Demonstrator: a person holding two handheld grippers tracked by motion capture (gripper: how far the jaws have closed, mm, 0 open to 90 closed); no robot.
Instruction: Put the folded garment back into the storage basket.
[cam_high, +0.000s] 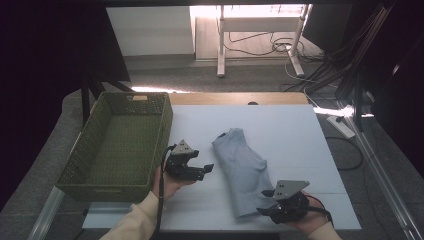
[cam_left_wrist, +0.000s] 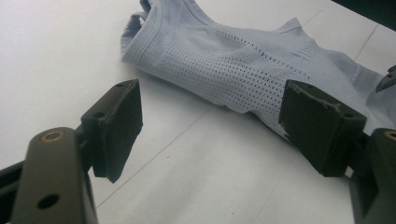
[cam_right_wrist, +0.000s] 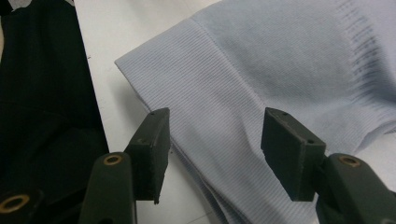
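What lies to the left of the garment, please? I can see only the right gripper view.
Observer: A green basket stands at the left edge of the table, apart from the garment.
Operator: Is anything in it?
Observer: No, it looks empty.
Operator: Where is the left gripper?
Observer: The left gripper is between the basket and the garment, jaws open, nothing between them.
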